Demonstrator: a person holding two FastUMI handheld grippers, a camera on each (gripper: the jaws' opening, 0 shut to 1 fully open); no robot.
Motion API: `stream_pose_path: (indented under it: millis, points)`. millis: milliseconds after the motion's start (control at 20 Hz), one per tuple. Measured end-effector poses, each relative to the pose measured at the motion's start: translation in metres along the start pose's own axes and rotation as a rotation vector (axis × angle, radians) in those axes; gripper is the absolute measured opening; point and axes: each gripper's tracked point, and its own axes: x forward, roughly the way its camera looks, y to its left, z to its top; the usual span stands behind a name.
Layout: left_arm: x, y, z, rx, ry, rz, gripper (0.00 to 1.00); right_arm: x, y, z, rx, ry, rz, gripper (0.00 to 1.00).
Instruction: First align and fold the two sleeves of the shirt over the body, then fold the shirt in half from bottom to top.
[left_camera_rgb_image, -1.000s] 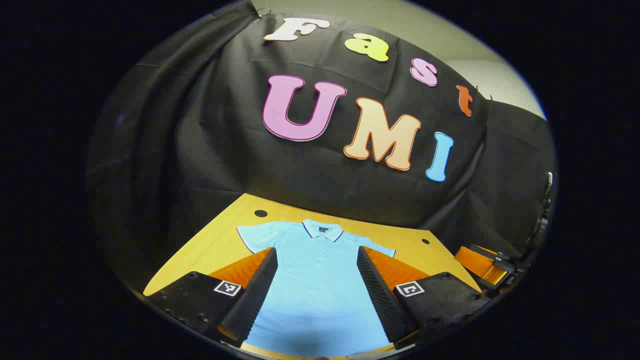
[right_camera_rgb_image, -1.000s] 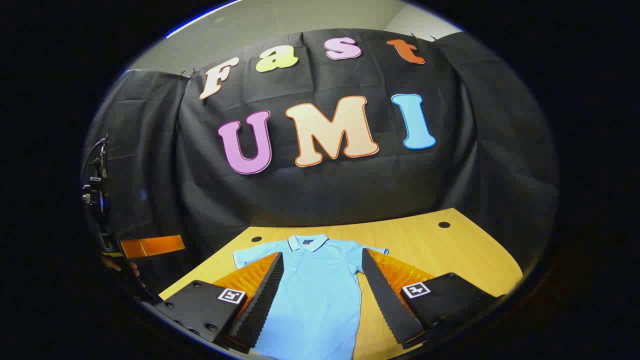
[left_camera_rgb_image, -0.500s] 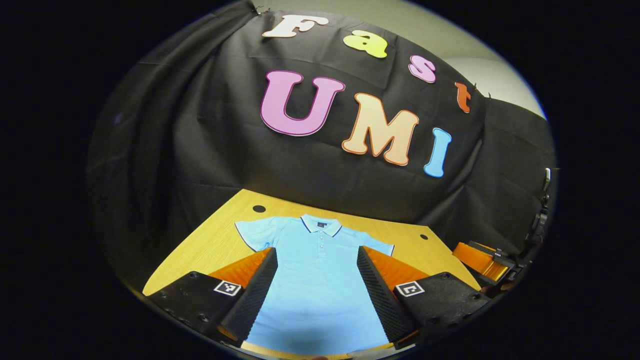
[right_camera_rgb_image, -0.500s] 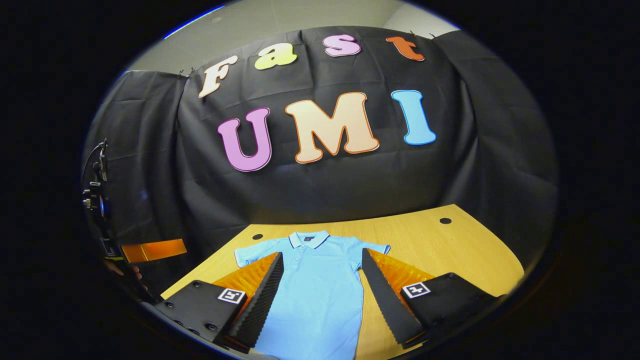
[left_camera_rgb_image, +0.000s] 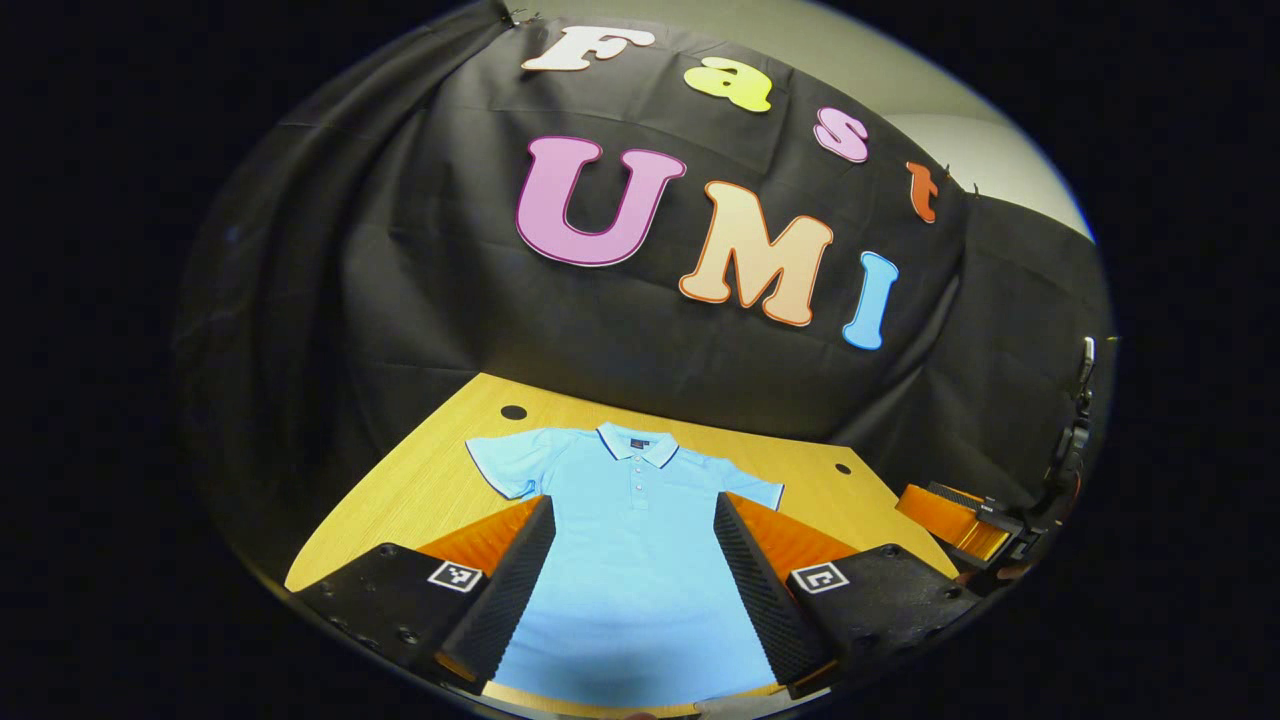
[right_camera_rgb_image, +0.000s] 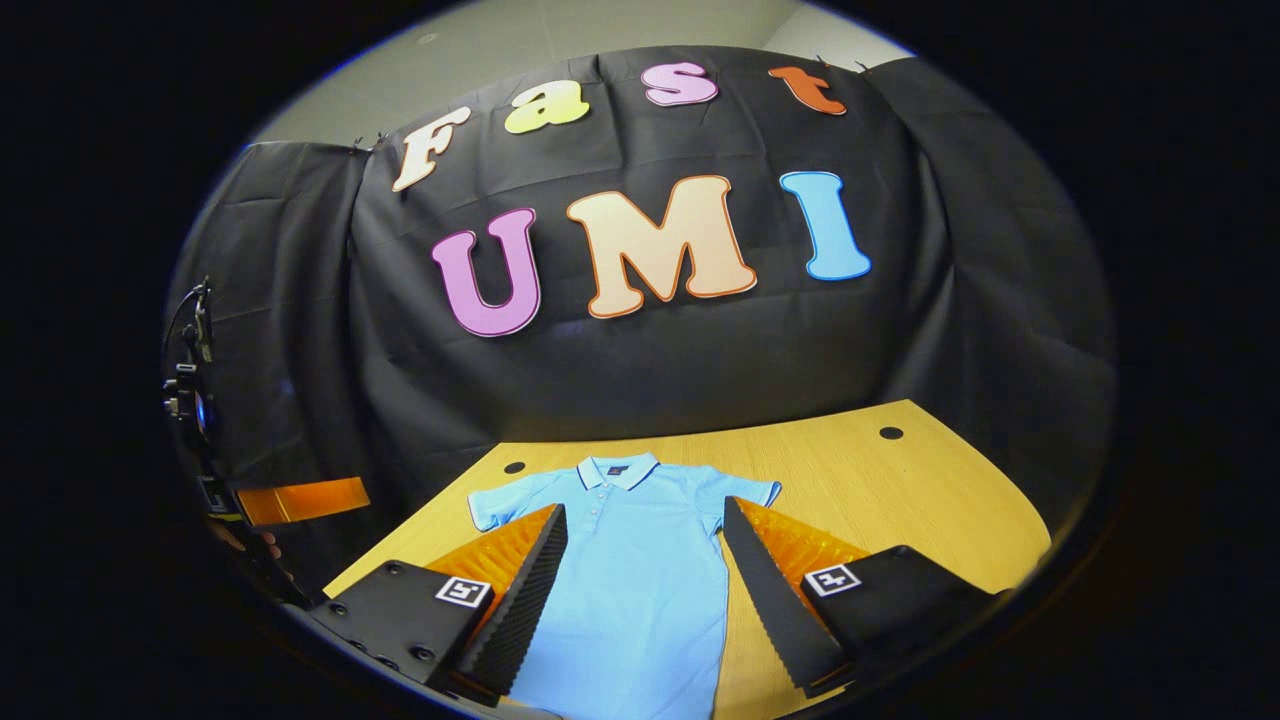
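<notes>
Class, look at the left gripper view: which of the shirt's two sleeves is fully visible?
The sleeve on the picture's left lies fully visible on the table; the other sleeve is partly hidden behind a finger.

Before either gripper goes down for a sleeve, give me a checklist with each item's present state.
1. Shirt lies flat, face up, collar toward the booth wall: ok.
2. Both sleeves spread out and not yet folded: the one by the table hole and the opposite one: ok.
3. Left gripper open, jaws apart above the shirt: ok.
4. Right gripper open, holding nothing: ok.
5. Table beside the shirt free for the fold: ok.
6. Bottom hem straight: cannot tell, it sits at the edge of both views.
</notes>
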Motion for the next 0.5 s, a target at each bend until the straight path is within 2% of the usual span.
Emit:
stream_pose_path:
  millis: [250,500]
  points:
    - [-0.004,0.003,-0.005,0.010,0.010,0.018,0.96,0.018,-0.009,0.001,-0.033,0.014,0.010,0.98]
    - [-0.011,0.012,-0.005,0.012,0.005,0.064,0.96,0.061,-0.038,0.006,-0.034,0.029,0.004,0.98]
